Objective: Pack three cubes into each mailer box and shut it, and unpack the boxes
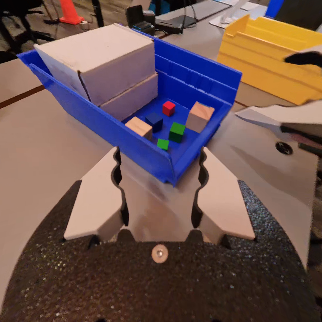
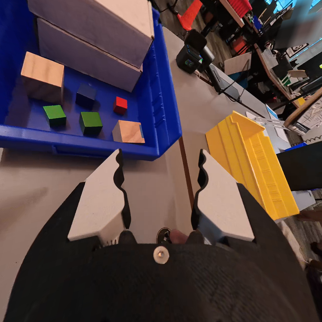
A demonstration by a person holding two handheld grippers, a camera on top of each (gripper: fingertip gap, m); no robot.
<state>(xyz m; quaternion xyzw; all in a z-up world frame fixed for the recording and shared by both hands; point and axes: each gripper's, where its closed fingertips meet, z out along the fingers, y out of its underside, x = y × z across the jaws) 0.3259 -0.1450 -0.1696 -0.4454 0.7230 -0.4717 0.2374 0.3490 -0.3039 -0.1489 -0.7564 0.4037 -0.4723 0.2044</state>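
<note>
A blue bin (image 1: pixel 97 108) (image 2: pixel 156 108) on the table holds two shut white mailer boxes (image 1: pixel 104 59) (image 2: pixel 97 29), stacked, and several loose cubes: two wooden ones (image 1: pixel 200 116) (image 2: pixel 43 76), a red one (image 1: pixel 168 108) (image 2: pixel 120 104), a dark blue one (image 1: pixel 154 121) (image 2: pixel 85 95) and two green ones (image 1: pixel 176 131) (image 2: pixel 90 122). My left gripper (image 1: pixel 159 149) is open and empty, just short of the bin's near corner. My right gripper (image 2: pixel 160 151) is open and empty over the table beside the bin; it also shows in the left wrist view (image 1: pixel 271 122).
An empty yellow bin (image 1: pixel 271 59) (image 2: pixel 250 162) lies on the table to the right. A black device (image 2: pixel 190 54) and cables sit behind the blue bin. An orange cone (image 1: pixel 69 12) stands on the floor beyond. Bare table (image 2: pixel 43 183) lies in front of the bins.
</note>
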